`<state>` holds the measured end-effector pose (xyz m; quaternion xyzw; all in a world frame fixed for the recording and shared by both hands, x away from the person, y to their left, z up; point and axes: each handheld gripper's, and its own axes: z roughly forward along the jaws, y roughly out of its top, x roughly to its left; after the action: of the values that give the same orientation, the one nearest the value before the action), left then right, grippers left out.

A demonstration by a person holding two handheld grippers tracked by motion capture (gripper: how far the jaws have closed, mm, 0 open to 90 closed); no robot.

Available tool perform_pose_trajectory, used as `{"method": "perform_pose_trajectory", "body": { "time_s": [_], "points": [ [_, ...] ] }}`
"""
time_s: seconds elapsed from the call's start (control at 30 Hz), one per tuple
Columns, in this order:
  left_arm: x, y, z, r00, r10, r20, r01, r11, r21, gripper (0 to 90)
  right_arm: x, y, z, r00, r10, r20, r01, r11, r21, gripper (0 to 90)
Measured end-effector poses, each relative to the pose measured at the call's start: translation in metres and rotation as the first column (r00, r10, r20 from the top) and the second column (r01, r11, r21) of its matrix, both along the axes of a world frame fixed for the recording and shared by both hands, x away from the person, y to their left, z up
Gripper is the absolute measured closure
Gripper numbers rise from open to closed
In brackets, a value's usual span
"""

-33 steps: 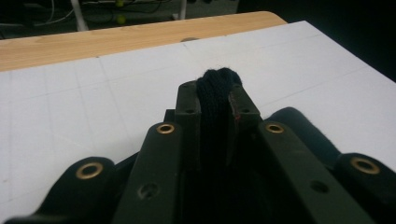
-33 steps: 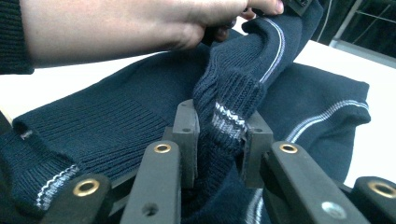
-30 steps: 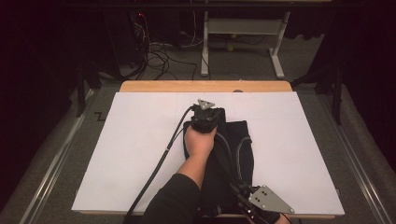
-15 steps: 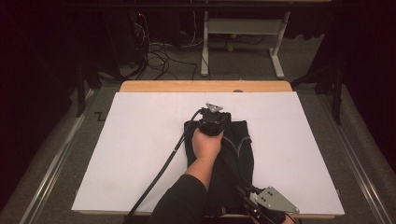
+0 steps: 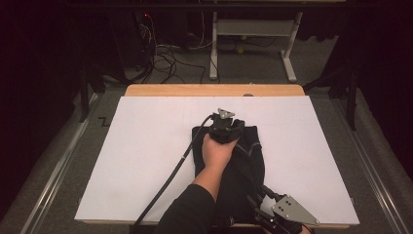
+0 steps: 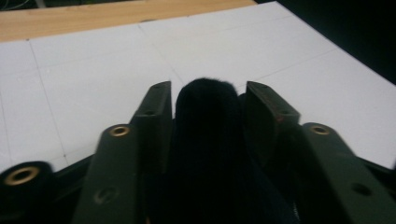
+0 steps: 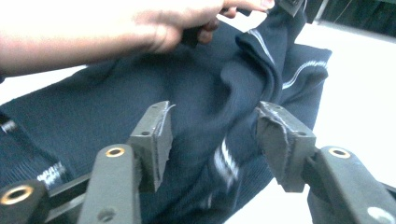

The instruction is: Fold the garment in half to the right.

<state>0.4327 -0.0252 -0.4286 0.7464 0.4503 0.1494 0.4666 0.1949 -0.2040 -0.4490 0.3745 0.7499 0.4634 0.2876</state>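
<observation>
A dark navy garment [image 5: 243, 170] with thin white stripes lies bunched on the white table top [image 5: 146, 146], right of centre. My left gripper [image 5: 225, 126] is at the garment's far edge, a hand wrapped around it. In the left gripper view it [image 6: 208, 98] is shut on a thick fold of the dark cloth [image 6: 205, 140]. My right gripper [image 5: 255, 201] is near the front edge, over the garment's near end. In the right gripper view it [image 7: 217, 130] stands open, with the garment [image 7: 201, 93] under its jaws and the other hand [image 7: 116, 23] beyond.
The table's wooden back edge [image 5: 214, 90] runs behind the white top. Bare white surface lies to the left and right of the garment. A black cable [image 5: 165, 185] trails from the left gripper to the front edge. Floor cables and a white stand [image 5: 251, 29] lie beyond the table.
The left gripper has moved a little to the right and nearer with the garment's far edge in it. The right gripper has drifted slightly right near the front edge.
</observation>
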Motion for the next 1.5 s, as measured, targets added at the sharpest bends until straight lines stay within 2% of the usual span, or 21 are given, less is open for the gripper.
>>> {"method": "perform_pose_trajectory", "body": {
  "time_s": [0.1,0.17,0.23,0.33,0.47,0.6,0.73,0.83,1.1,1.2,1.27,1.37,1.5],
  "points": [
    [-0.003,0.003,0.006,0.9997,-0.007,0.023,0.007,1.0000,-0.001,39.9,-0.002,-0.001,0.004,0.9998,0.003,0.019,-0.003,1.000,0.017,43.0],
    [-0.004,0.006,0.009,0.9995,-0.023,0.022,0.024,0.9997,-0.007,35.8,-0.002,-0.002,0.006,0.9997,0.002,0.025,-0.002,1.000,0.024,42.6],
    [-0.008,0.009,0.010,0.9986,-0.024,0.047,0.024,0.9997,0.011,30.2,-0.001,-0.001,0.007,0.9996,0.004,0.029,-0.004,1.000,0.022,42.0],
    [-0.012,0.018,0.009,0.9977,-0.031,0.061,0.030,0.9995,0.010,27.4,0.002,-0.001,0.008,0.9996,0.003,0.029,-0.003,1.000,0.019,42.1],
    [-0.016,0.037,0.008,0.9977,-0.032,0.060,0.033,0.9994,-0.010,20.4,0.004,0.000,0.010,0.9996,0.001,0.029,-0.002,1.000,0.018,42.4],
    [-0.023,0.062,0.008,0.9955,-0.034,0.088,0.038,0.9984,-0.041,15.3,0.008,0.001,0.013,0.9995,0.007,0.031,-0.008,1.000,0.023,45.1],
    [-0.030,0.091,0.006,0.9942,-0.027,0.104,0.033,0.9978,-0.058,12.8,0.017,0.004,0.015,0.9997,0.020,0.014,-0.020,1.000,0.016,47.6],
    [-0.035,0.106,0.003,0.9941,-0.012,0.107,0.019,0.9972,-0.072,12.4,0.024,0.007,0.015,0.9996,0.029,-0.001,-0.029,0.999,0.016,49.1],
    [-0.052,0.140,-0.004,0.9918,-0.011,0.128,0.018,0.9981,-0.059,8.2,0.046,0.018,0.017,0.9989,0.046,-0.008,-0.046,0.999,-0.025,54.0],
    [-0.058,0.155,-0.007,0.9923,-0.006,0.124,0.013,0.9983,-0.057,4.1,0.055,0.022,0.018,0.9986,0.050,-0.015,-0.051,0.998,-0.044,59.2],
    [-0.063,0.165,-0.009,0.9924,0.014,0.123,-0.008,0.9988,-0.049,0.0,0.062,0.026,0.020,0.9984,0.054,-0.015,-0.055,0.997,-0.059,61.4],
    [-0.071,0.181,-0.013,0.9904,0.048,0.130,-0.044,0.9983,-0.038,0.0,0.071,0.031,0.023,0.9985,0.052,-0.020,-0.053,0.996,-0.071,65.7],
    [-0.081,0.196,-0.017,0.9901,0.045,0.133,-0.039,0.9983,-0.043,0.0,0.084,0.040,0.029,0.9984,0.050,-0.027,-0.053,0.993,-0.102,79.7]
  ]
}}
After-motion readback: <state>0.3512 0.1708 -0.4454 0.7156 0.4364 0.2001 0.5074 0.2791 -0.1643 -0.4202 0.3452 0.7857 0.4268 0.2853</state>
